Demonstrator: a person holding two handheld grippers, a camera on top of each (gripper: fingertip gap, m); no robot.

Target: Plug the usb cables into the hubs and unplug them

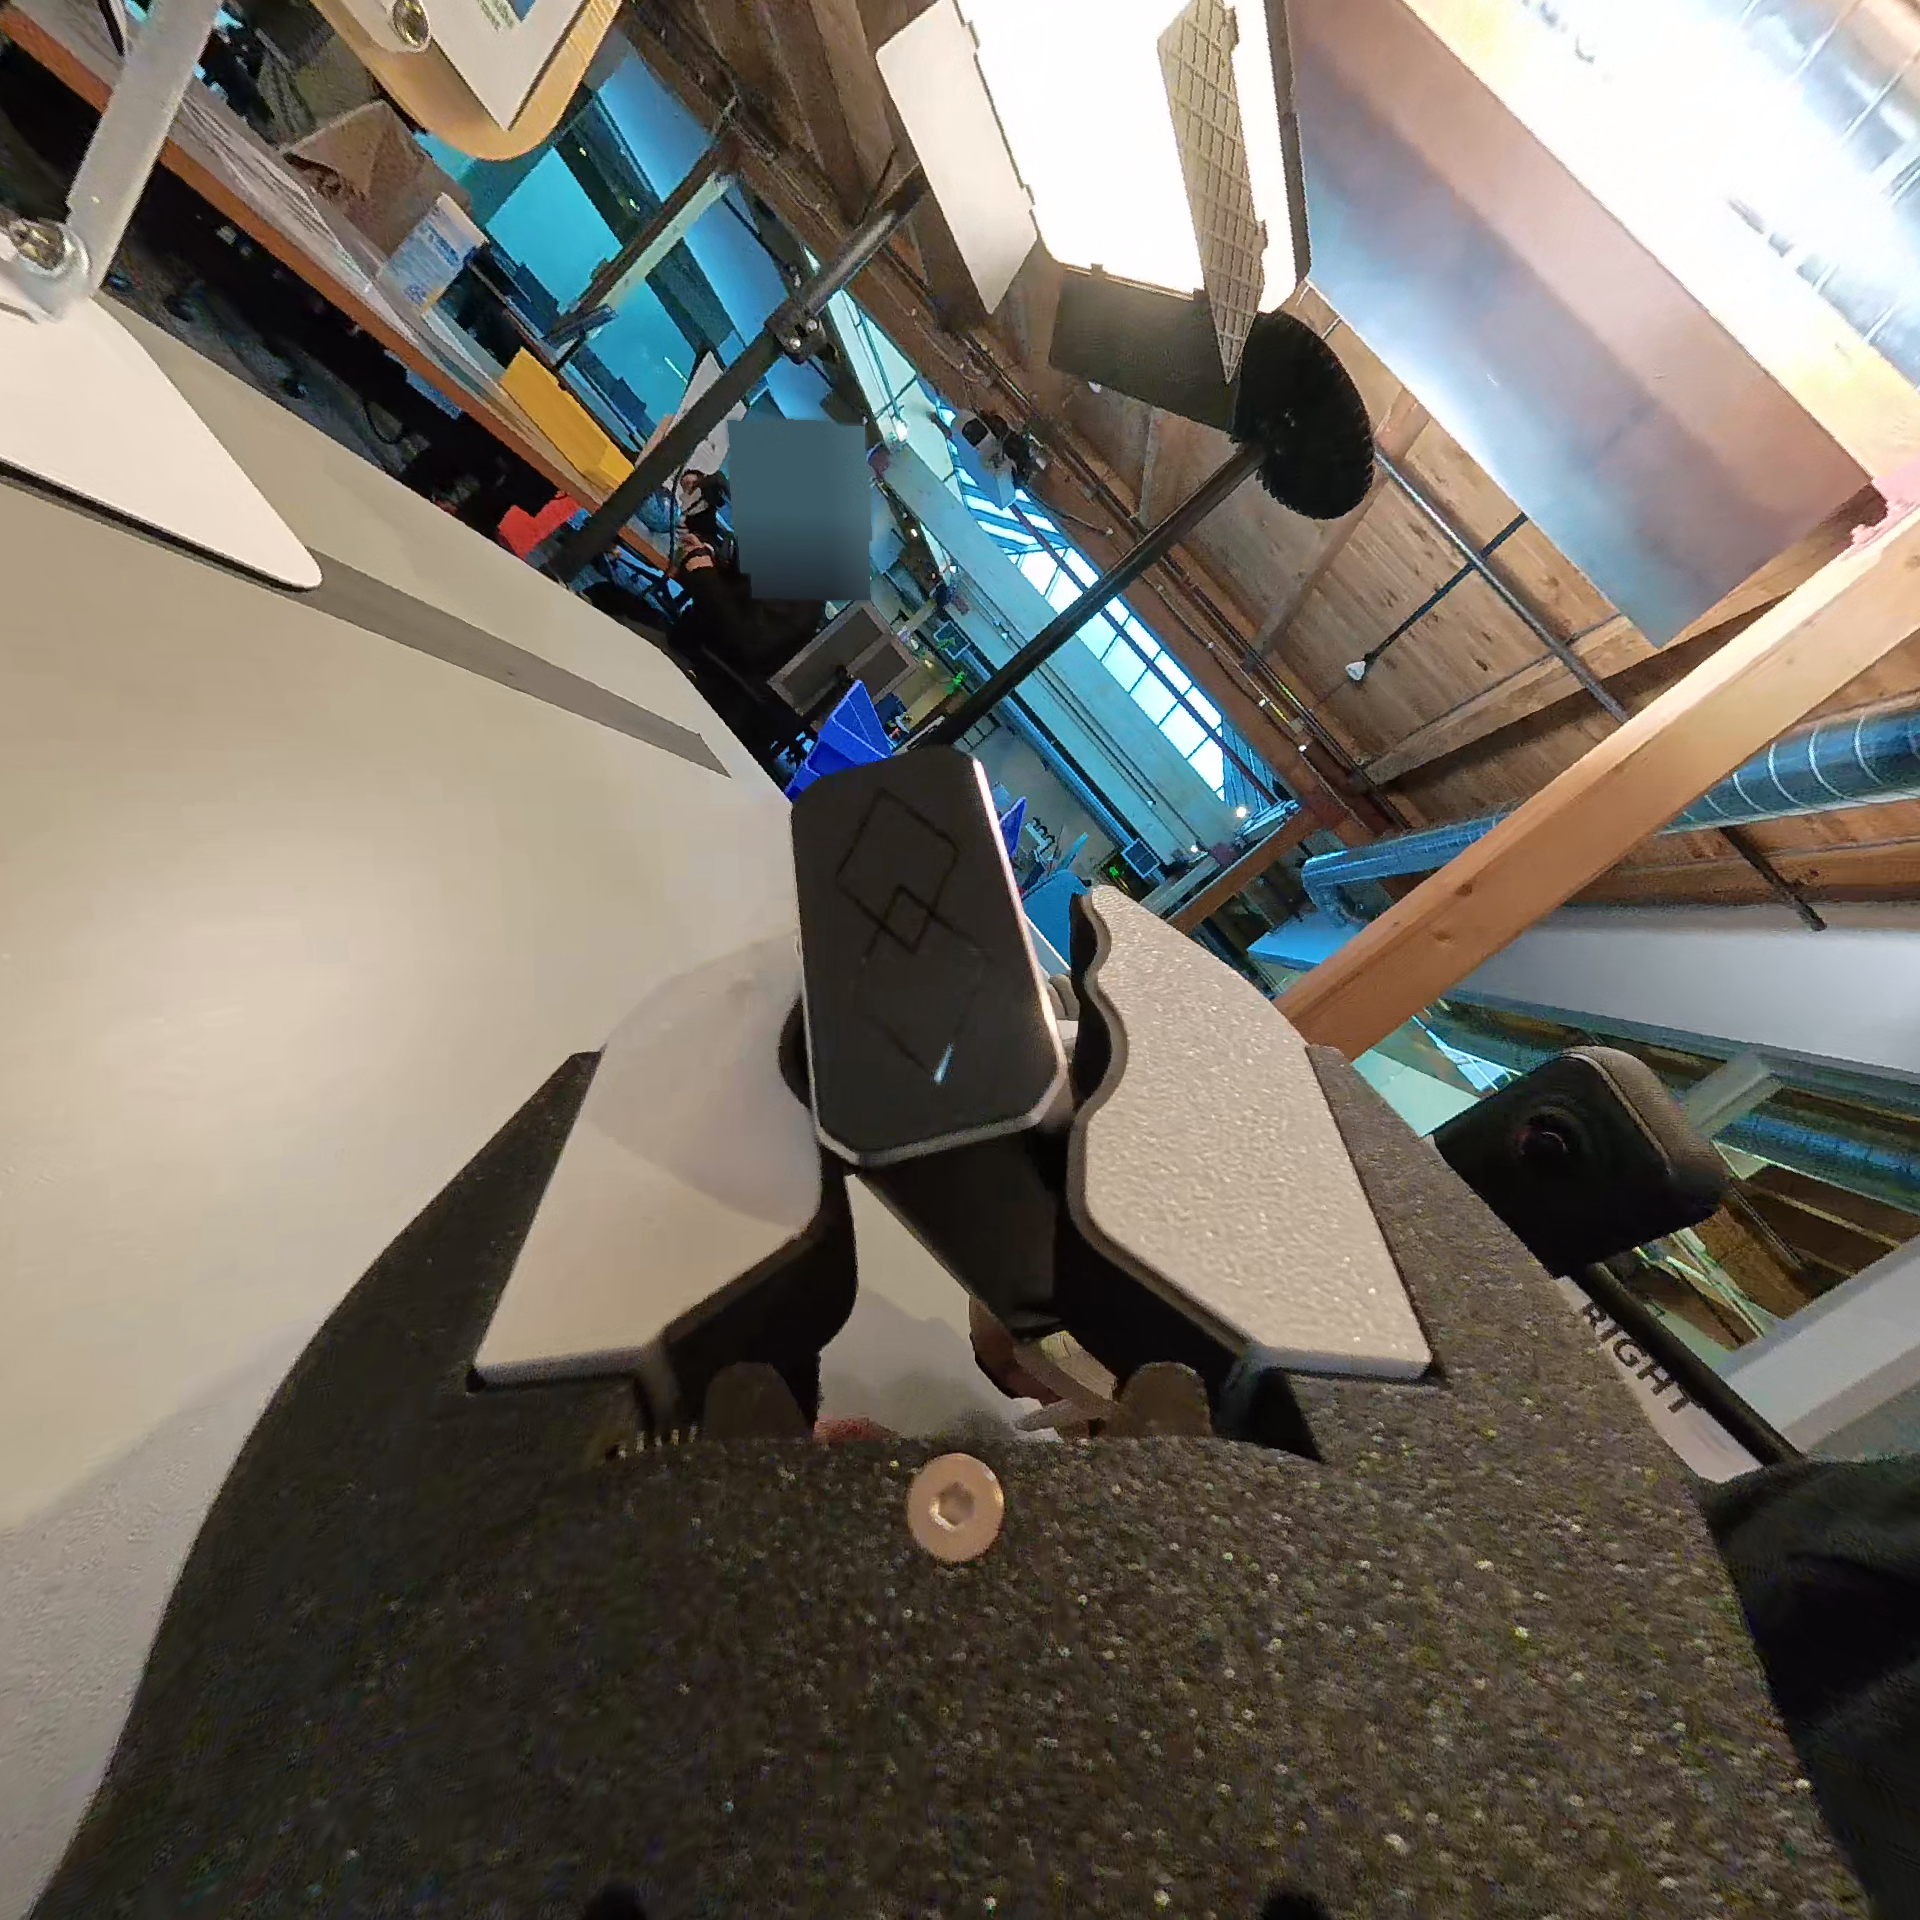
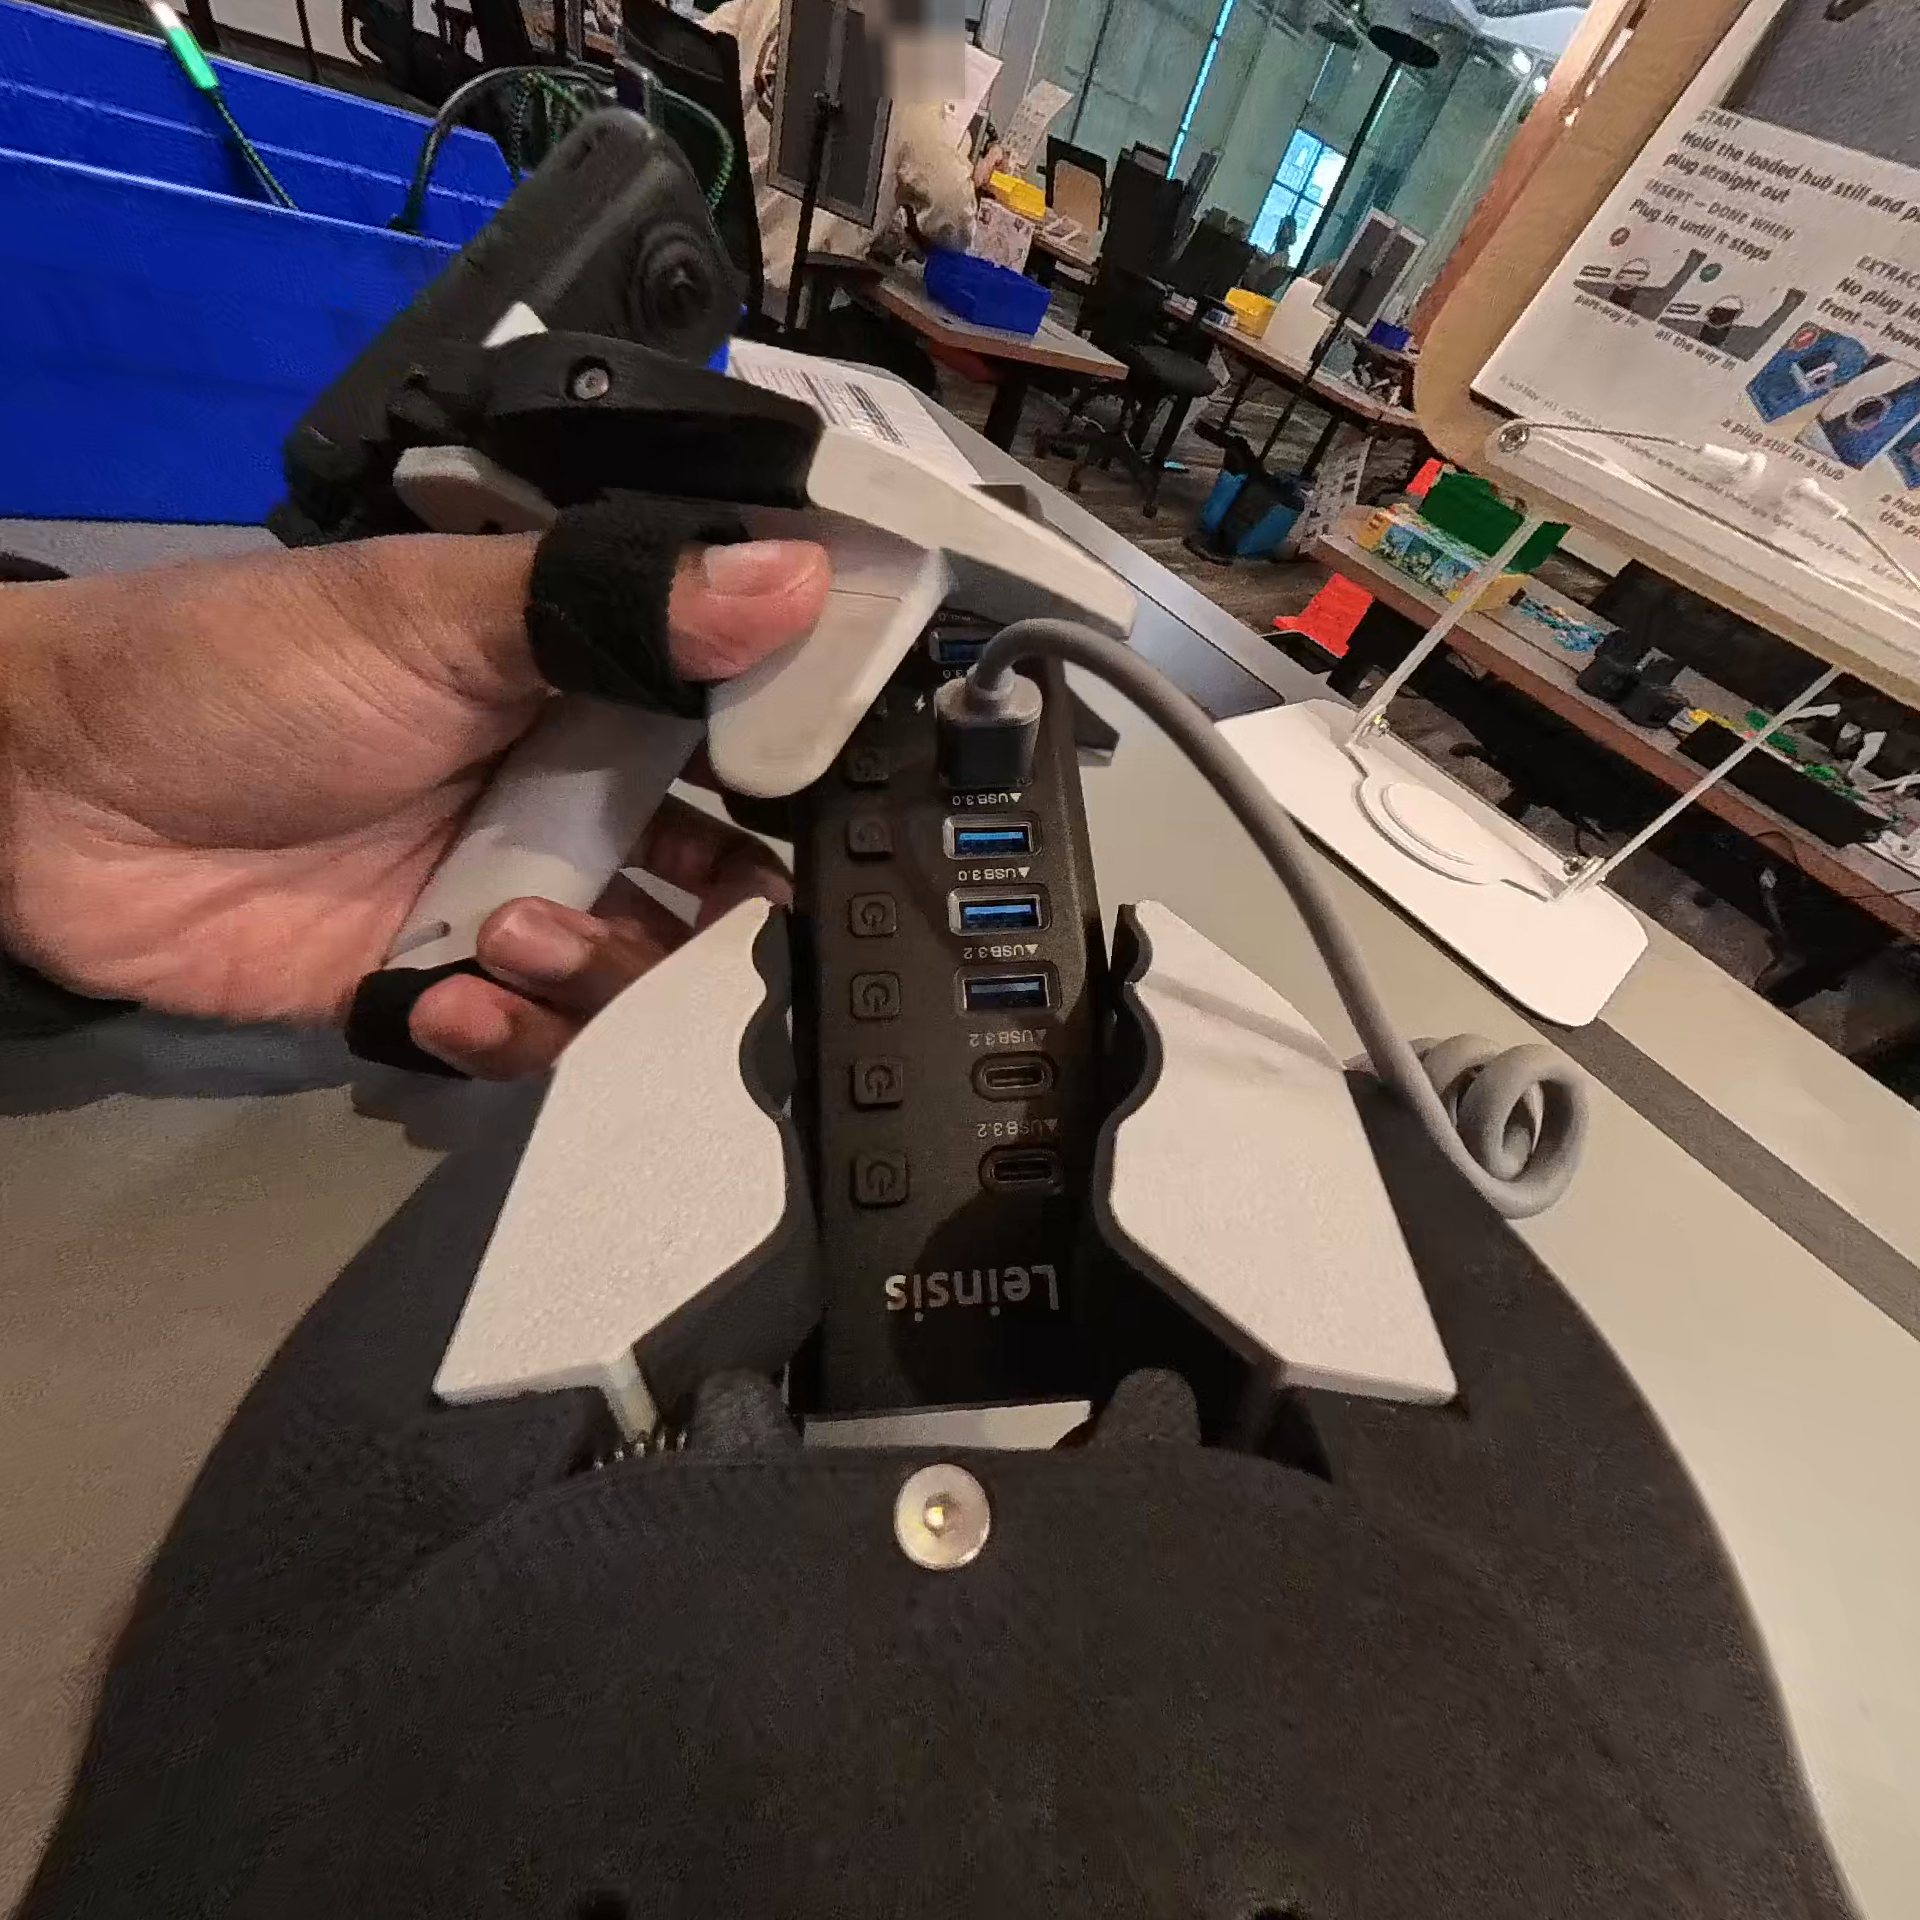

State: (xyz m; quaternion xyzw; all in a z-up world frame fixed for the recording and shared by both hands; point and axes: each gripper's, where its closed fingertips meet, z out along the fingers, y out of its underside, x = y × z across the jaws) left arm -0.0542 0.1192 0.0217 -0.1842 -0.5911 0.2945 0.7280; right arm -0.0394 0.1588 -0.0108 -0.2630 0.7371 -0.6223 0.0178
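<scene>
Two grippers work on one black USB hub (image 2: 940, 1049). In the right wrist view, the right gripper (image 2: 940, 1039) pinches the hub's long body between its grey fingers (image 2: 644, 1143), the port face turned toward the camera. A row of round buttons runs down one side of the hub, with blue USB-A ports and two oval USB-C ports beside them. A grey USB cable (image 2: 1247, 852) has its dark plug (image 2: 982, 732) seated in a port near the hub's far end, and its slack coils on the white table (image 2: 1714, 1403). The left gripper (image 2: 831, 665), held in a bare hand (image 2: 260, 790), reaches in beside that plug; whether it grips the plug cannot be told there. In the left wrist view, the left gripper (image 1: 940, 1049) clamps a dark oblong body (image 1: 925, 966) bearing diamond outlines.
</scene>
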